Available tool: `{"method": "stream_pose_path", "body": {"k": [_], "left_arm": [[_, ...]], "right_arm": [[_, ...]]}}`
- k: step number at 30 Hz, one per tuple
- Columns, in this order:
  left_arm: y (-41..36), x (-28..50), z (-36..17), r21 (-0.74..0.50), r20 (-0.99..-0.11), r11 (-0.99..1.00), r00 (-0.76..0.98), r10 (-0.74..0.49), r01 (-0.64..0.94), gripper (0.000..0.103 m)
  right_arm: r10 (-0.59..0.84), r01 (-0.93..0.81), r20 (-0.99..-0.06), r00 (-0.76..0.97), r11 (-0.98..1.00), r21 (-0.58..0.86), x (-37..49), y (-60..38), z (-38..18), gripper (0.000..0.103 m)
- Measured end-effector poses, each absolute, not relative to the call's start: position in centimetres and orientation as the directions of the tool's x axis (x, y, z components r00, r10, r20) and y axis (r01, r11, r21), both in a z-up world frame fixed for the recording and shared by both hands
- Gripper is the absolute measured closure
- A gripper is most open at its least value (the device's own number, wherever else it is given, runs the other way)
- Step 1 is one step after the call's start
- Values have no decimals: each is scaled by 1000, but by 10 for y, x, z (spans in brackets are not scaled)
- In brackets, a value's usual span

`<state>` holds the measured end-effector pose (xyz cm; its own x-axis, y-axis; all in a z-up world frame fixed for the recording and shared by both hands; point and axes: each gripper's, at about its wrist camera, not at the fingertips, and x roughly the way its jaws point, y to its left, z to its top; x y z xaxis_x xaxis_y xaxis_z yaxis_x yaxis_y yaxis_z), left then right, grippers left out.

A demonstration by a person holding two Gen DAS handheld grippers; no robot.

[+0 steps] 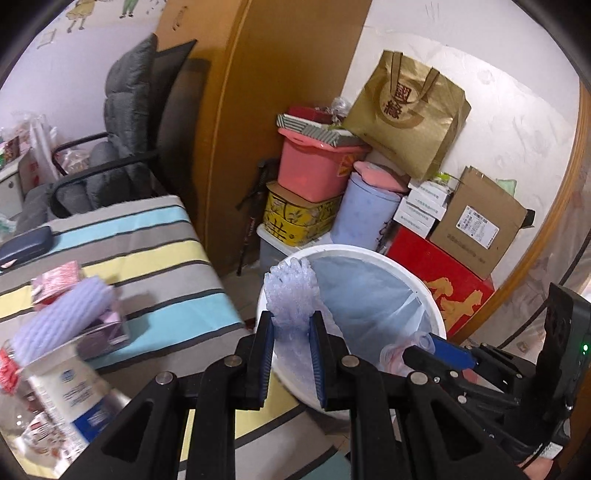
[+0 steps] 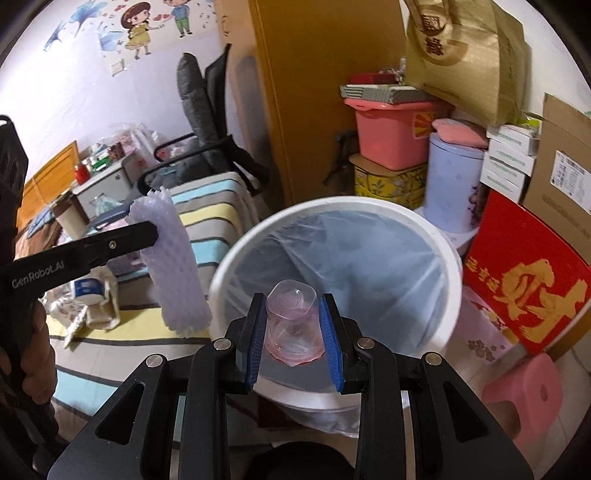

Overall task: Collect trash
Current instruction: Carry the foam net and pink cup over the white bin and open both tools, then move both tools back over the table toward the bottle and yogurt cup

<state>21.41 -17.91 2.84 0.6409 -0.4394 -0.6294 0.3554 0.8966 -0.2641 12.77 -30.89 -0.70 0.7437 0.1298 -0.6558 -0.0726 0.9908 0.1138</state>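
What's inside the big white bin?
The white bin holds a clear plastic liner, and no trash shows on it. The plastic cup in the right gripper covers part of the bottom, so that spot is hidden.

A grey-cushioned office chair (image 2: 201, 122) is standing against a pale wall bearing cartoon stickers (image 2: 147, 29). Beside it, a tall wooden cabinet (image 2: 306, 99) is flanking stacked boxes (image 1: 476, 218)

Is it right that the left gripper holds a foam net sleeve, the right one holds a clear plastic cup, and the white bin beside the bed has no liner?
Not quite: the white bin does have a clear bag liner, plain in the right wrist view. The left gripper holds the foam net sleeve and the right gripper holds the clear plastic cup.
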Motion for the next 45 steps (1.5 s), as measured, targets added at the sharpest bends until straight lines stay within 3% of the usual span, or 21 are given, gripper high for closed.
{"method": "stream_pose_path", "body": {"k": [12,14,17,31,45], "left_arm": [[-208,239,-4,-265,-692,885,563,-451,383,79],[-208,240,-7,-269,-697,883,555,-454,385,71],[-207,239,-7,-279,-692,882,556,-459,381,60],[-183,213,6,-282,-668,898,602,-437,339,58],[-126,152,15,-243,-646,931,670,-366,273,58]], "right_arm": [[90,-7,-696,712,993,122,134,-331,-18,71],[86,2,-701,708,992,124,134,-333,-20,70],[86,9,-702,707,991,131,134,-335,-21,58],[114,-39,-675,729,991,125,123,-320,-8,55],[250,-199,-663,706,968,153,109,-274,-5,51]]}}
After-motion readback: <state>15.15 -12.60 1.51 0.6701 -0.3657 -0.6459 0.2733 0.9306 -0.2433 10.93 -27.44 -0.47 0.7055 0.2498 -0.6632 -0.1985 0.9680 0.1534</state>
